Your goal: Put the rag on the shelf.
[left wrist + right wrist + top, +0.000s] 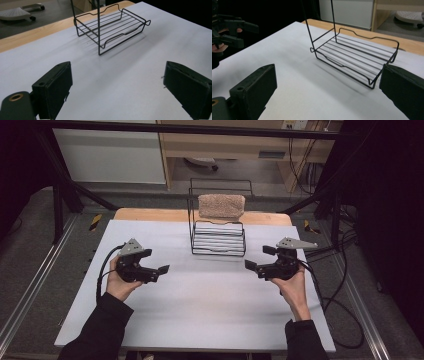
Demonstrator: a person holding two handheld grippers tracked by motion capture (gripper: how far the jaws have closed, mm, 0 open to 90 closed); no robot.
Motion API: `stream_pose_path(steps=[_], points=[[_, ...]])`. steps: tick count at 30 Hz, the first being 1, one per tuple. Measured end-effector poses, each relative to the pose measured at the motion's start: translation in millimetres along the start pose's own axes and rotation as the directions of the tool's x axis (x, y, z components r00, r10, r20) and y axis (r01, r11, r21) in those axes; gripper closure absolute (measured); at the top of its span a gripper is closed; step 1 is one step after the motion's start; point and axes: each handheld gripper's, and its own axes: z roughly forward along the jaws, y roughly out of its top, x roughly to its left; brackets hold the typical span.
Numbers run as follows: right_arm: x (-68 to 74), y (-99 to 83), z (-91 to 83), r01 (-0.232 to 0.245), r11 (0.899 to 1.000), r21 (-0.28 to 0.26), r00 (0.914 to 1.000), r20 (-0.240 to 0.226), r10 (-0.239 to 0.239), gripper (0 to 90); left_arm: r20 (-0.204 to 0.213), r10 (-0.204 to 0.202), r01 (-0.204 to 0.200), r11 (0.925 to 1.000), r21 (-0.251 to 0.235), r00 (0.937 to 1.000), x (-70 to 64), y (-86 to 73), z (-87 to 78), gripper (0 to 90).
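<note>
White table top (200,305), dark workshop: both grippers idle, jaws spread wide and empty.

From your left gripper (156,264) and right gripper (256,259), the towel (221,205) on the wire rack (218,239) lies ahead, between them; judge it soft and light, and pinch a folded edge.

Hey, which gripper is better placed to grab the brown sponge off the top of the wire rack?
Neither clearly. The left gripper and right gripper are both open and empty, flanking the wire rack about equally; the sponge sits centred on top.
</note>
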Motion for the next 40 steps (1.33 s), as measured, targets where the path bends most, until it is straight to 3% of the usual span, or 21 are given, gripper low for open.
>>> stream_pose_path(steps=[9, 16, 22, 28, 40], points=[[-0.8, -34.9, -3.6, -0.006, 0.999, 0.041, 0.9996, -0.027, 0.007, 0.4, -0.018, -0.037, 0.038, 0.9984, 0.041, 0.9991, 9.7, -50.9, -15.5, 8.3], [-6.9, -66.6, -6.2, -0.011, 0.996, 0.092, 0.9998, -0.018, 0.013, 0.4, -0.032, -0.058, 0.06, 0.9966, 0.056, 0.9978, 13.7, -76.3, -27.5, 8.8], [-15.8, -97.4, -13.0, -0.046, 0.992, 0.114, 0.9989, -0.004, 0.047, 0.4, -0.042, -0.058, 0.06, 0.9962, 0.062, 0.9974, 14.5, -88.6, -33.4, 8.9], [-21.2, -115.2, -19.6, -0.063, 0.987, 0.147, 0.998, 0.018, 0.061, 0.4, -0.055, -0.045, 0.05, 0.9953, 0.083, 0.9975, 15.5, -101.0, -33.5, 9.6], [-19.0, -122.1, -23.5, -0.056, 0.986, 0.154, 0.9984, 0.01, 0.055, 0.4, -0.065, -0.052, 0.058, 0.9934, 0.099, 0.9966, 17.4, -107.7, -32.1, 9.6]])
